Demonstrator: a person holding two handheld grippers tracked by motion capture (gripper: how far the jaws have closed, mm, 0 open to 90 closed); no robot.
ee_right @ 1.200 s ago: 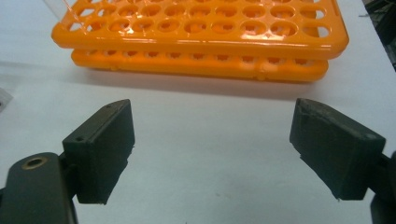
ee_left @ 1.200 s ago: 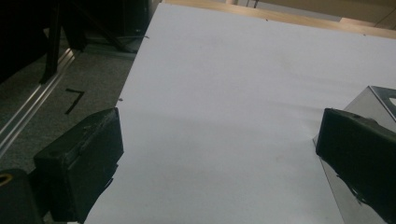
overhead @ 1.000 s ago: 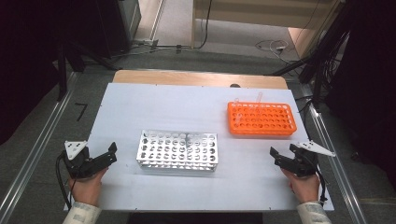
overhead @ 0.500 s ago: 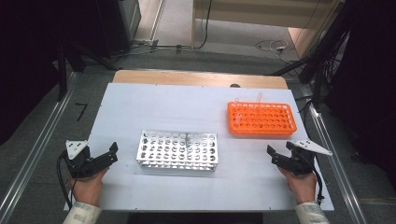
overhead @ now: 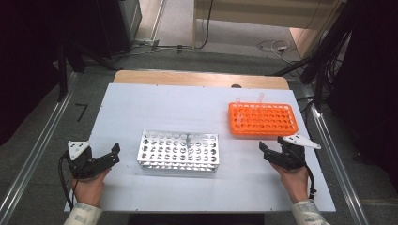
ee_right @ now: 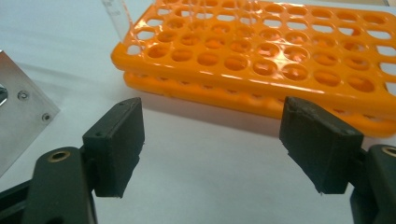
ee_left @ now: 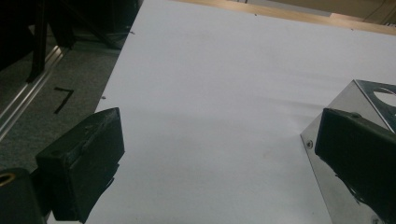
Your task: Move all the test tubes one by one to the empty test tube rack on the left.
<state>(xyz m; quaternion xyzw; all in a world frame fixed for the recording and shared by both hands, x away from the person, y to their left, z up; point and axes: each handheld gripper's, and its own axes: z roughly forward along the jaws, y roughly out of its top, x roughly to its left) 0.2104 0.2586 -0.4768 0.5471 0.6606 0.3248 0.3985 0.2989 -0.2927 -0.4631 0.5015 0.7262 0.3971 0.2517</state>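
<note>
An orange tube rack lies flat at the right rear of the white table top, with two clear tubes standing at its far edge. A silver metal rack stands at centre front. My right gripper sits just in front of the orange rack, open; its jaws have just been closing a little, with nothing between them. My left gripper rests left of the silver rack, open and empty, and the rack's corner sits behind its right jaw.
A wooden strip runs along the table's far edge. Metal rails flank the table on both sides, and a grey floor with cables lies beyond. Bare white surface lies between the two racks and the far edge.
My right gripper has moved a little left and away from the person, nearer the orange rack's front edge. The left gripper has stayed in place.
</note>
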